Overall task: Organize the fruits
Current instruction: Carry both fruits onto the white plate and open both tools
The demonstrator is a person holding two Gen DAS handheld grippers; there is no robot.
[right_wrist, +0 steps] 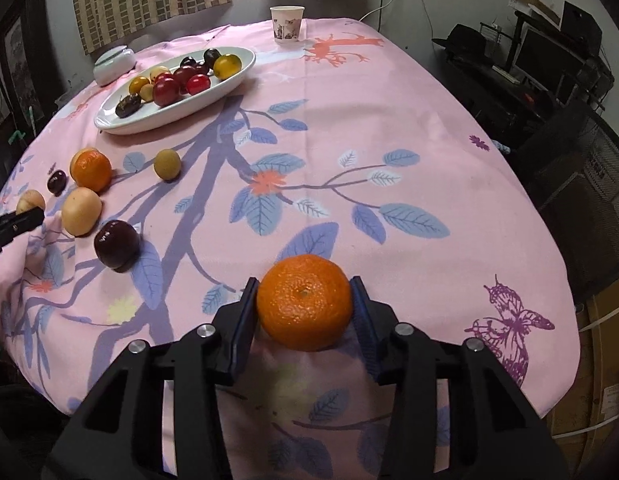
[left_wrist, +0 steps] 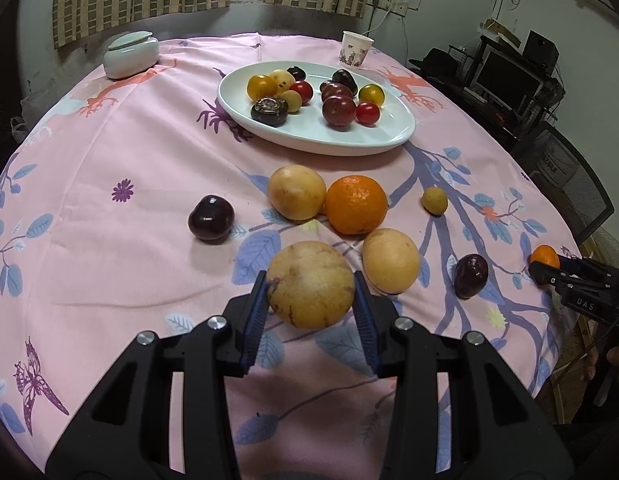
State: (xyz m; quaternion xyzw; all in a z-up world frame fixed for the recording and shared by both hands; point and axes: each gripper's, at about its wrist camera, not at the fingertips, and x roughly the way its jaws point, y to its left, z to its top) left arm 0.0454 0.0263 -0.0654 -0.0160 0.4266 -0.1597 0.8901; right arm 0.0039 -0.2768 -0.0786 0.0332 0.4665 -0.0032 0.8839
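Observation:
My left gripper [left_wrist: 310,288] is shut on a big yellow-brown fruit [left_wrist: 310,284] low over the pink tablecloth. My right gripper [right_wrist: 304,304] is shut on an orange mandarin [right_wrist: 304,302] near the table's front edge; that mandarin also shows in the left wrist view [left_wrist: 544,256]. A white oval plate [left_wrist: 393,136] at the back holds several small red, yellow and dark fruits. Loose on the cloth lie another orange [left_wrist: 356,204], two yellow fruits [left_wrist: 296,192] [left_wrist: 390,260], a small yellow one [left_wrist: 434,200] and two dark plums [left_wrist: 211,219] [left_wrist: 470,275].
A pale lidded jar [left_wrist: 130,54] stands at the back left and a paper cup [left_wrist: 355,50] at the back right of the plate. The round table's edge drops off to the right, where a black chair [right_wrist: 581,184] and a desk with monitors stand.

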